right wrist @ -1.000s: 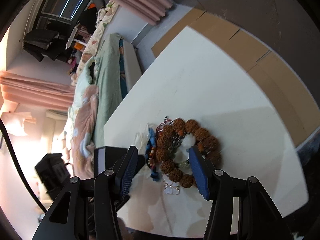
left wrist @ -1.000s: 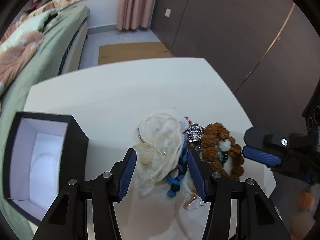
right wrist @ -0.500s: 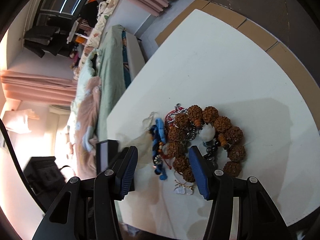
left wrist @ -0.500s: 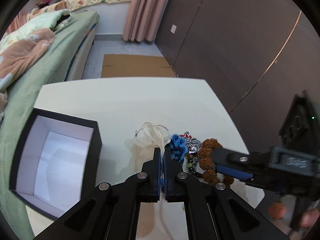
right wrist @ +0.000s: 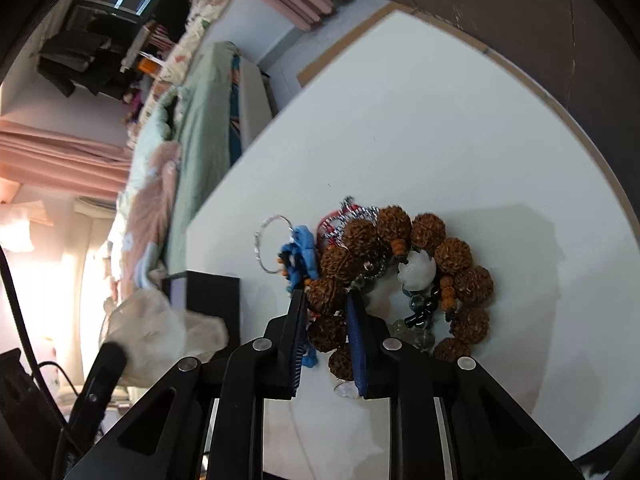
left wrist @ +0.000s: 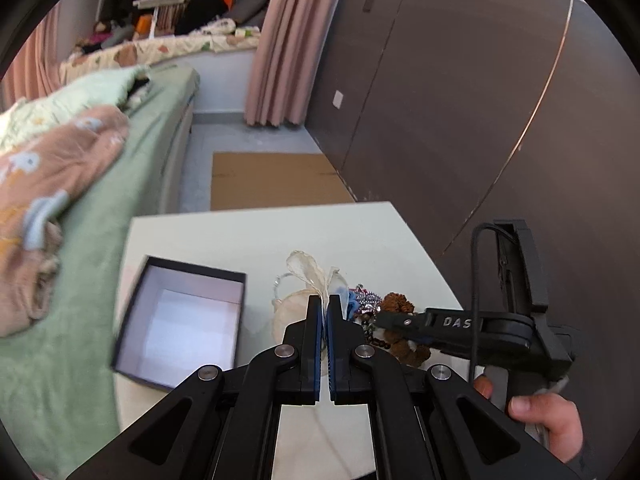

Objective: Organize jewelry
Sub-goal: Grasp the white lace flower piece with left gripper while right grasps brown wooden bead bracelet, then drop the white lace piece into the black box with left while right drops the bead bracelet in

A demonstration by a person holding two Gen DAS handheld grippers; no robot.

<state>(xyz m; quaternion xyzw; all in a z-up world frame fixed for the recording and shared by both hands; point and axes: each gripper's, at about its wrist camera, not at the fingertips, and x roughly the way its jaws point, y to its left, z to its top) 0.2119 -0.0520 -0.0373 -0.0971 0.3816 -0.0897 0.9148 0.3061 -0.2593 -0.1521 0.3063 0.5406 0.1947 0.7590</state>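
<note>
Jewelry pile (right wrist: 384,272) near table (right wrist: 440,128) edge; left jaws clenched on organza pouch (left wrist: 308,270); right jaws closing around brown-bead bracelet (right wrist: 424,264).

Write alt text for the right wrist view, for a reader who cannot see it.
The right gripper is closing its jaws around one side of a brown bead bracelet lying in a jewelry pile on a white table. Beside the bracelet sit a blue cord piece and a thin silver hoop; a sheer cream pouch hangs at lower left, near a black box.
</note>
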